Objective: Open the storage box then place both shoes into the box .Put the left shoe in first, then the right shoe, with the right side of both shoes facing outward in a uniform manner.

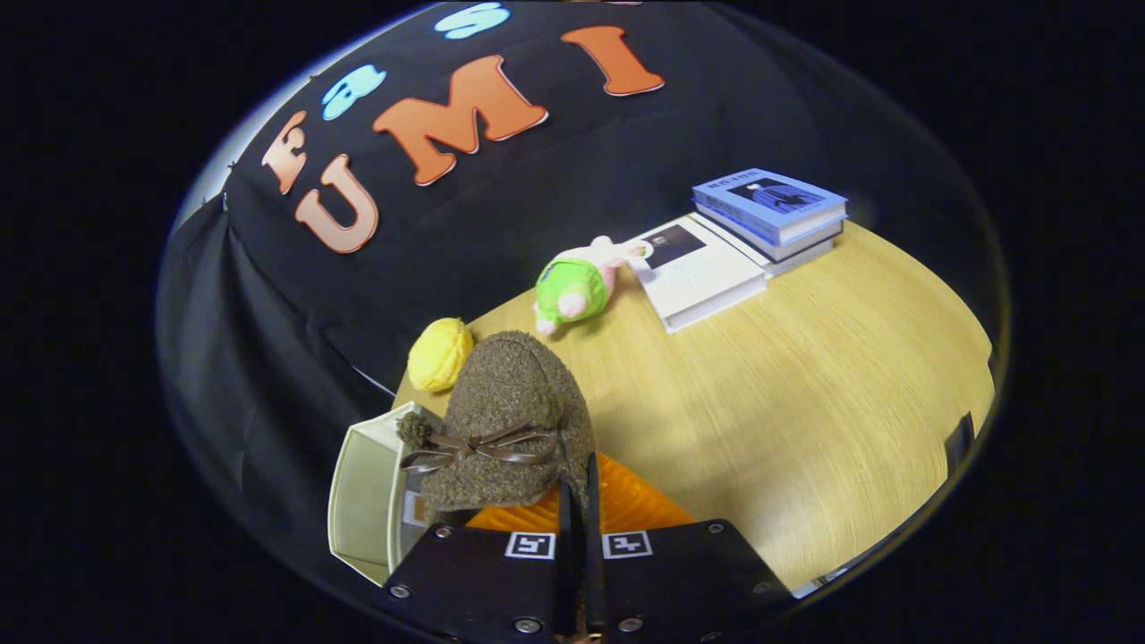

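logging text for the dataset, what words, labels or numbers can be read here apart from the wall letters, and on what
Blue book cover: print too small to read.
White book cover: print too blurred to read.
Square markers on the tongs: coded patterns, no words.
Brown shoe, pinched between the tongs' fingers: no text seen.
Nothing here can be quoted.

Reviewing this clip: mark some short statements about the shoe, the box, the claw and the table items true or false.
1. The claw is shut on the brown fuzzy shoe. True.
2. The shoe lies flat on the wooden table. False: it is held up beside the cream storage box.
3. A yellow ball sits beyond the shoe. True.
4. The books are stacked inside the box. False: they lie on the table.
5. A green plush toy lies beside the books. True.
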Demonstrator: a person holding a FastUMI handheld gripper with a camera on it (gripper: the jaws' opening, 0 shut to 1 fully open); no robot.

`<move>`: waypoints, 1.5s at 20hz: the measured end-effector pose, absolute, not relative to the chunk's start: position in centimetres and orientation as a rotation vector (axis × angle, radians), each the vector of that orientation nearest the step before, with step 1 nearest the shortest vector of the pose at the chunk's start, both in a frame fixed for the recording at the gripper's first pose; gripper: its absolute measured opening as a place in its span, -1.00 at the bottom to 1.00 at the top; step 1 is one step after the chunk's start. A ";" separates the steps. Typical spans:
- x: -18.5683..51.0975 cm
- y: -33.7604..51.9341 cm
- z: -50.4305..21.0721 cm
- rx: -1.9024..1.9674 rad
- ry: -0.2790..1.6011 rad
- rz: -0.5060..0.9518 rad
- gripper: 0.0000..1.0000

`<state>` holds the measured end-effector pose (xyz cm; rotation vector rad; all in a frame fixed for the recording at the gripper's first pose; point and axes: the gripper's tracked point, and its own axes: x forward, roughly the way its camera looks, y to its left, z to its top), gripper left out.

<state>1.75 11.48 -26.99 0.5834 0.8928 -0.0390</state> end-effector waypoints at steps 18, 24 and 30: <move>3.0 30.9 -24.2 0.491 0.979 0.200 -0.90; 3.1 30.3 -24.8 0.442 0.971 0.175 -0.54; 2.0 30.2 -22.2 0.483 0.924 0.259 0.10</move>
